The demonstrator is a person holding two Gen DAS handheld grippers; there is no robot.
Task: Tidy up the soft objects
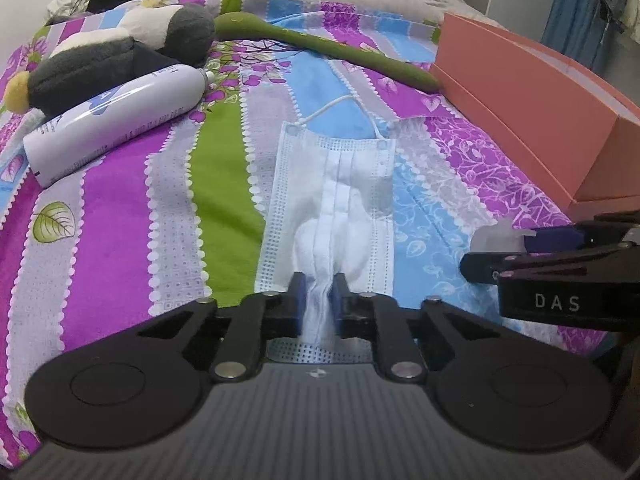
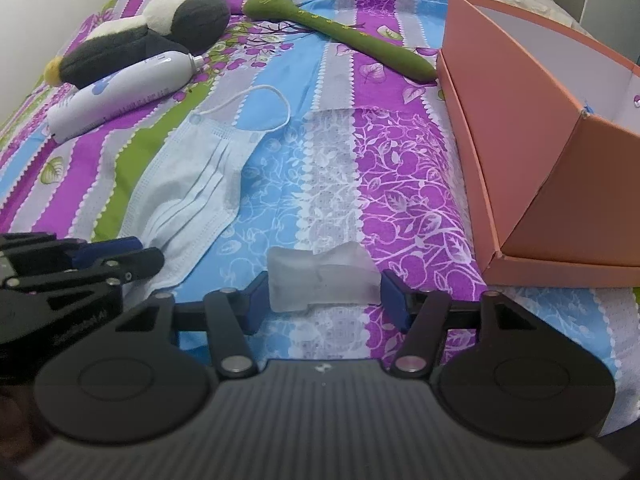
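A pale blue face mask (image 1: 332, 196) lies flat on the striped bedspread; it also shows in the right wrist view (image 2: 188, 196). My left gripper (image 1: 319, 302) is shut on the mask's near edge, pinching the pleats. My right gripper (image 2: 324, 296) is open, its fingers on either side of a small translucent soft piece (image 2: 320, 280) on the bed. An open pink box (image 2: 540, 128) stands to the right. A grey and white plush toy (image 1: 120, 52) and a long green plush (image 1: 320, 48) lie farther back.
A white spray bottle (image 1: 116, 120) lies on its side at the left, against the plush toy. The pink box's wall (image 1: 532, 100) borders the right side. The right gripper shows in the left wrist view (image 1: 560, 264).
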